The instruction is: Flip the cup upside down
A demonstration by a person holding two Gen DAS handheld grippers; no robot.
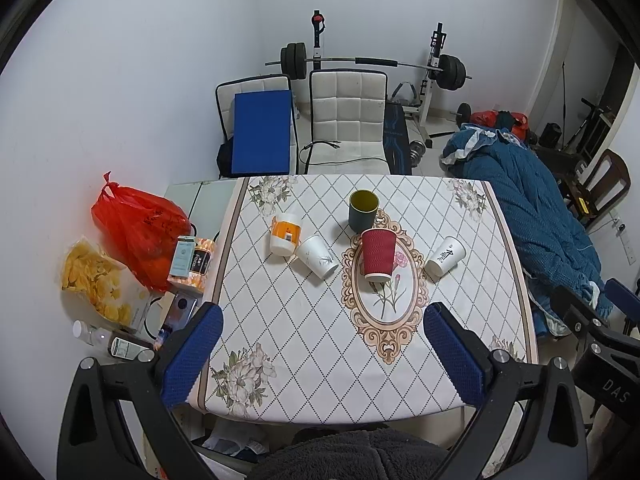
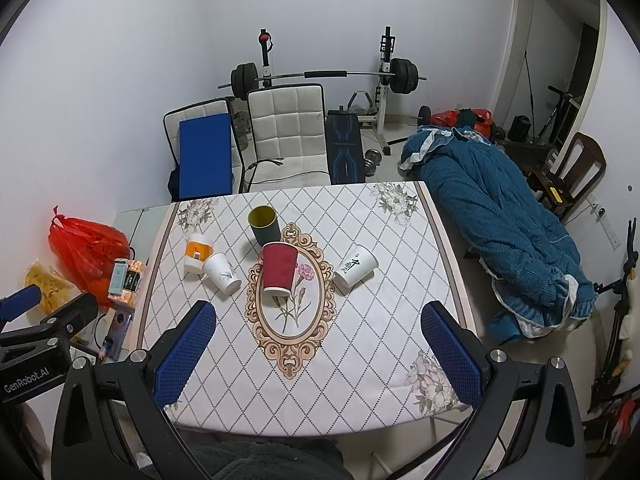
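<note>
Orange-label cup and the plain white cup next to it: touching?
Cannot tell. In both wrist views the orange-label cup and white cup overlap at their edges, with no visible gap, but neither view plainly shows contact.

Left gripper [image 1: 322, 350] fingers wide apart above table [image 1: 460, 340]; red cup [image 1: 378, 255] inverted, green cup [image 1: 363, 211] upright.

Red bag [image 1: 136, 224], barbell [image 1: 372, 65], chairs [image 1: 348, 114]

Cups on the desk.
We saw a red ribbed cup [image 1: 378, 255] inverted; two white cups [image 1: 318, 256] [image 1: 445, 256] lay sideways; a dark cup [image 1: 363, 210] stood upright.
</note>
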